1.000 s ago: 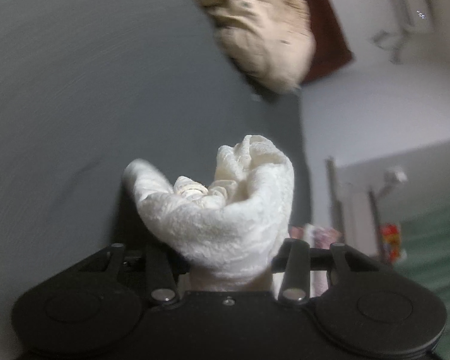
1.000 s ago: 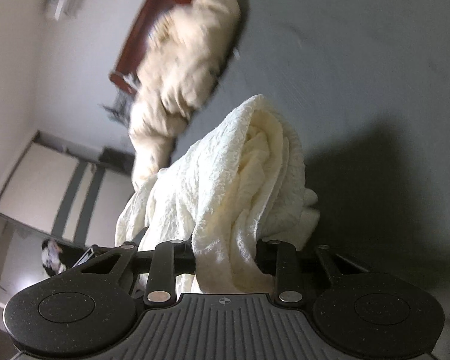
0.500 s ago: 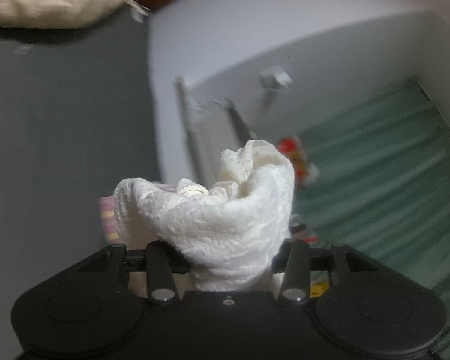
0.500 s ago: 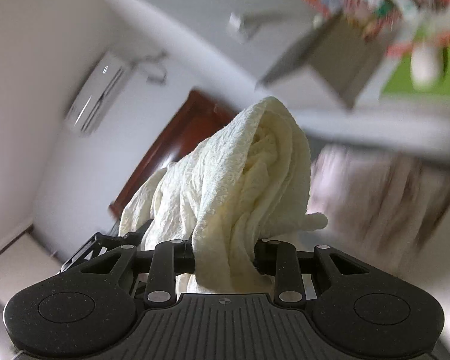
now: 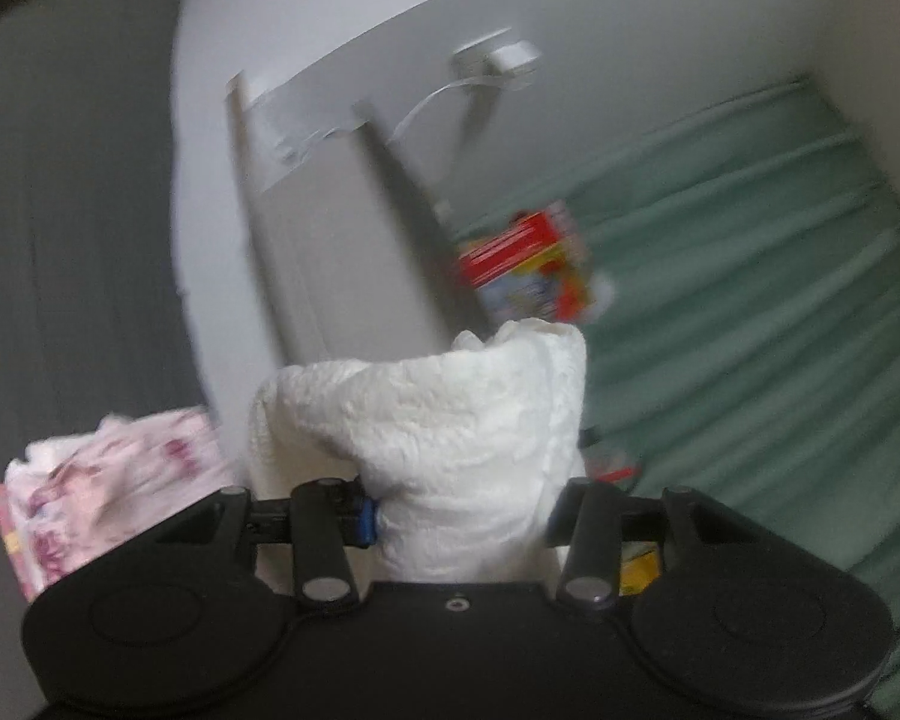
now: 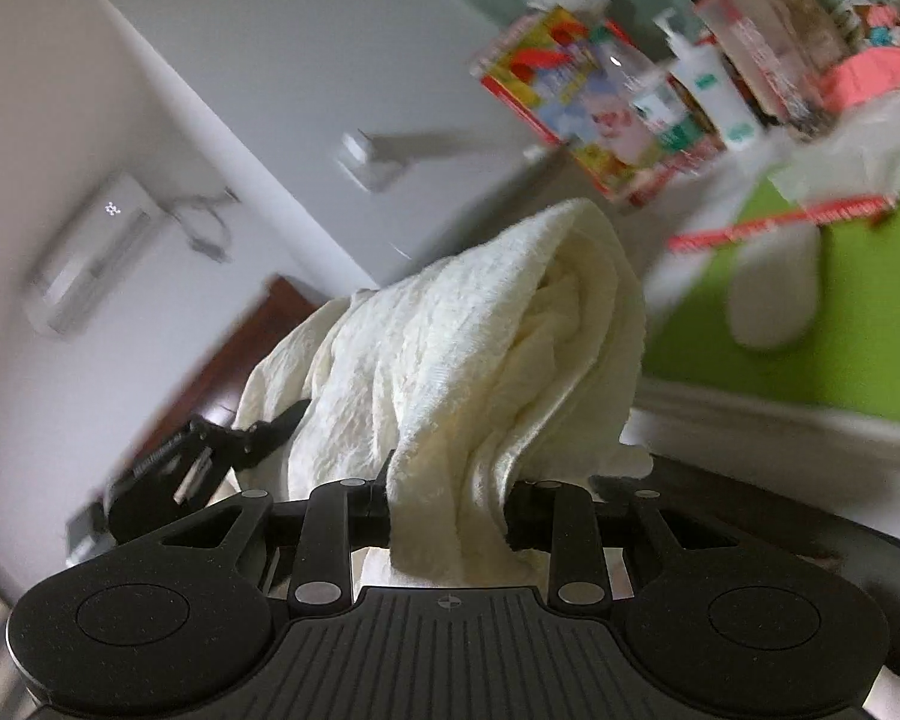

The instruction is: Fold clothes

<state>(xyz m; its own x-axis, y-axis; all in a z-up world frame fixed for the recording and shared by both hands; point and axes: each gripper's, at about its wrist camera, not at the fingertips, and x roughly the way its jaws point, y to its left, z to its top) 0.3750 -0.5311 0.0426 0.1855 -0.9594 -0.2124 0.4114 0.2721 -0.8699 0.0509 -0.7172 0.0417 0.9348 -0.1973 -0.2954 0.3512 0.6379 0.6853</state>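
Left wrist view: left claw (image 5: 462, 516) pinches white garment (image 5: 450, 432); right claw (image 6: 450, 516) pinches it too — keep edges taut, level.

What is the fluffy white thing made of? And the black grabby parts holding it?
The white cloth looks like soft terry or crinkly cotton: its surface is bumpy and matte, and it droops in loose folds. The right hand-held gripper and the left hand-held gripper look like hard black plastic, matte and faintly speckled, with small shiny metal pins at the joints.
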